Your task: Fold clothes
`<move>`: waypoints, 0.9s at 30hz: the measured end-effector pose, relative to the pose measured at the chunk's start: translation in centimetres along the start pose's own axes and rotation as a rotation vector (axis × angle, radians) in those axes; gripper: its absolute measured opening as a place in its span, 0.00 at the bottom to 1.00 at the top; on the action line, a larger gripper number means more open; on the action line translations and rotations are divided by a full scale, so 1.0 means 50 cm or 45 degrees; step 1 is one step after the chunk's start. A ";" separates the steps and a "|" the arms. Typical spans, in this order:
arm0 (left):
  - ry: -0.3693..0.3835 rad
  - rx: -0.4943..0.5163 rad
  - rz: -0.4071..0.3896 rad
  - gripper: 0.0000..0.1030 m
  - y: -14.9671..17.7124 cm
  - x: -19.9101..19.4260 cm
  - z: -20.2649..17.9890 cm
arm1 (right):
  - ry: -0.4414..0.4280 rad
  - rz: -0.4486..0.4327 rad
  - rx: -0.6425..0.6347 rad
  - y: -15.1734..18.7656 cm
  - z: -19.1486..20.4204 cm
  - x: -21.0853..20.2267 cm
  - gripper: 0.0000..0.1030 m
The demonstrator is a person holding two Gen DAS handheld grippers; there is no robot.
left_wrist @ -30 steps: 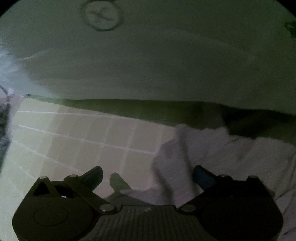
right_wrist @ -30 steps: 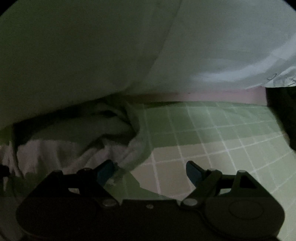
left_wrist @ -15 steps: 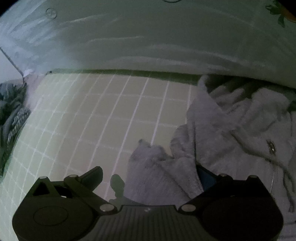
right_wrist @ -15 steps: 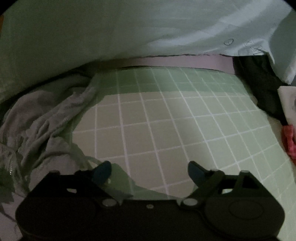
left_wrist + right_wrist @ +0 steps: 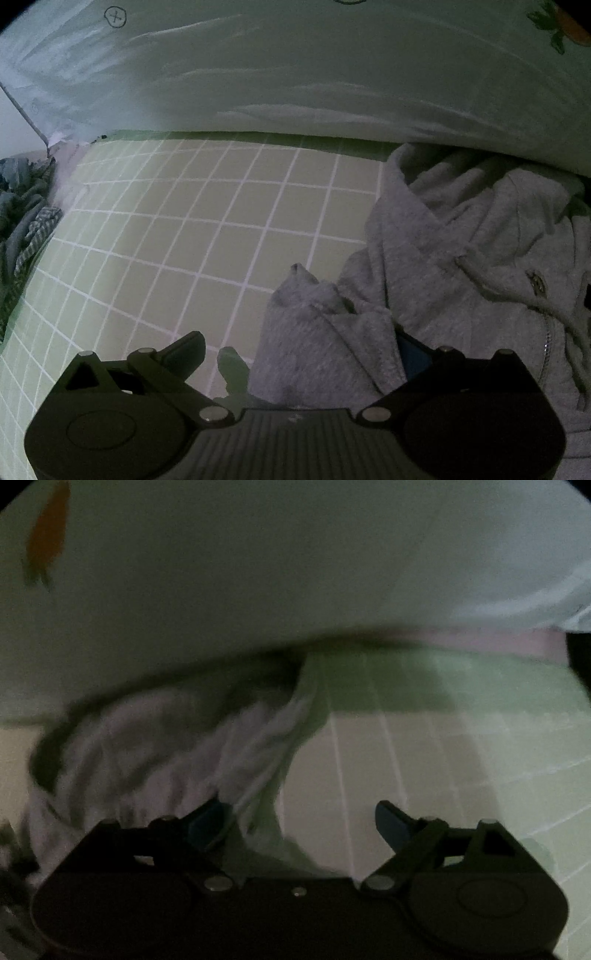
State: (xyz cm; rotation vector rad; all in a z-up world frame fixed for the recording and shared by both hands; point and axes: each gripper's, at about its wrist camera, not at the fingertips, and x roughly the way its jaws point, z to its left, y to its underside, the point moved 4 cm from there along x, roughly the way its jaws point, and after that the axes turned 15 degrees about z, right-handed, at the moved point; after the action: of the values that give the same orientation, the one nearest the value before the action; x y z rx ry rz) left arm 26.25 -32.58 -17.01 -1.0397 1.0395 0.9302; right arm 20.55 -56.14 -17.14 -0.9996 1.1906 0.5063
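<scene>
A grey zip hoodie [image 5: 461, 266] lies crumpled on the green grid mat [image 5: 207, 229], filling the right half of the left wrist view, with its drawstring and zipper showing. My left gripper [image 5: 299, 347] is open; a fold of the hoodie lies between its jaws and covers most of the right finger. In the blurred right wrist view the hoodie [image 5: 155, 746] lies at the left. My right gripper [image 5: 299, 819] is open, with hoodie fabric against its left finger and bare mat [image 5: 443, 746] ahead.
A white sheet with small prints [image 5: 295, 66] rises behind the mat and fills the top of both views [image 5: 258, 572]. A pile of blue and striped clothes [image 5: 22, 218] lies off the mat's left edge. A dark object [image 5: 578, 650] sits at far right.
The left gripper has held nearly still over the hoodie fold. The right gripper has swung left and closer to the hoodie, its view now blurred, with fabric against its left finger.
</scene>
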 end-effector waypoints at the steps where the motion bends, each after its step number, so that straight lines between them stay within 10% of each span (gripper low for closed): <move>1: 0.002 0.003 0.001 1.00 0.000 0.001 0.001 | 0.018 -0.003 -0.011 0.004 0.003 0.001 0.92; 18: 0.052 0.020 0.060 1.00 0.067 -0.009 0.024 | 0.063 0.085 0.044 0.160 -0.062 -0.076 0.93; 27: 0.257 -0.106 0.066 1.00 -0.011 -0.054 0.061 | 0.015 0.006 0.113 0.088 -0.073 -0.100 0.93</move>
State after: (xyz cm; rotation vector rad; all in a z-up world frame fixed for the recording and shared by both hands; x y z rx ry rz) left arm 26.74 -30.07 -13.82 -1.1994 1.2078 0.9304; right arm 13.53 -56.25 -14.28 -0.9253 1.2161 0.4476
